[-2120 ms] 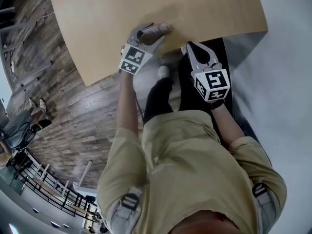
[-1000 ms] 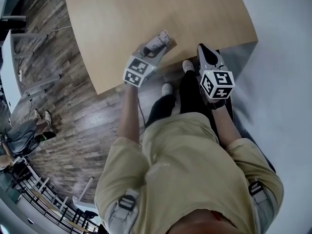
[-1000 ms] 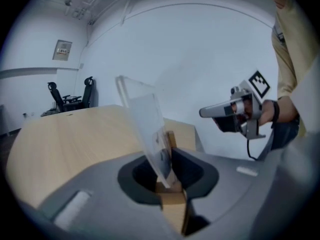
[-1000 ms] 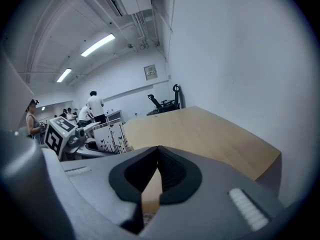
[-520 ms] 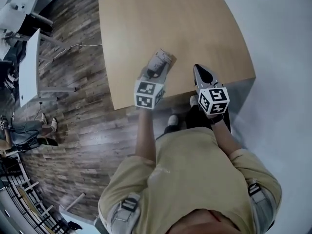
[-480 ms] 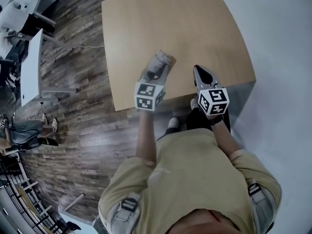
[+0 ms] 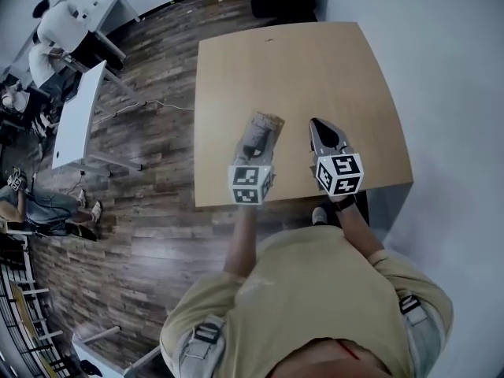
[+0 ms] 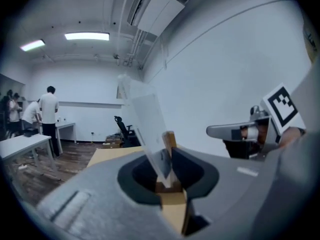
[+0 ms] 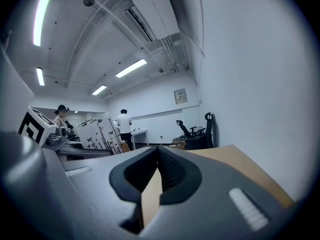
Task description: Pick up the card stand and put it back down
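Jaws pinch card stand (image 8: pixel 147 116) in left gripper (image 8: pixel 167 159) — right gripper (image 9: pixel 157 151) closed.

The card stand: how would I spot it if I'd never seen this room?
Find the pale wooden table; a person stands at its near edge with a claw in each hand. The card stand is held over the tabletop in the left claw. It is a small wooden block with a clear plastic sheet rising from it, while the right claw beside it is shut on nothing.
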